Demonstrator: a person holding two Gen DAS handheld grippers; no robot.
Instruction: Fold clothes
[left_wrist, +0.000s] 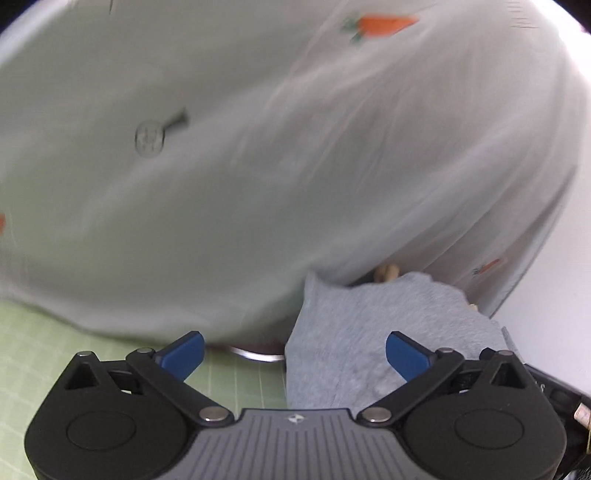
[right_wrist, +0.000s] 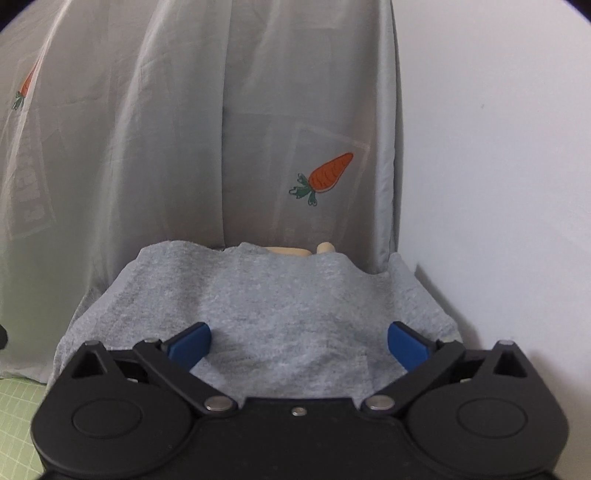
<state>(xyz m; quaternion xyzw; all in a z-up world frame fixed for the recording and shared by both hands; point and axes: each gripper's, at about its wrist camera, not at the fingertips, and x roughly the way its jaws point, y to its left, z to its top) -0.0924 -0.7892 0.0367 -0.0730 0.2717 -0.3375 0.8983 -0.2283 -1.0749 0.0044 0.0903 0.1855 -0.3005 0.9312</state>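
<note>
A folded heather-grey garment lies on the surface right in front of my right gripper, which is open with its blue pads on either side of the near edge, holding nothing. The same grey garment shows in the left wrist view, ahead and to the right. My left gripper is open and empty, over the garment's left edge and the green mat.
A pale grey curtain with carrot prints hangs close behind the garment; it fills the left wrist view. A white wall stands at the right. Something beige peeks out behind the garment. A metal rim shows under the curtain.
</note>
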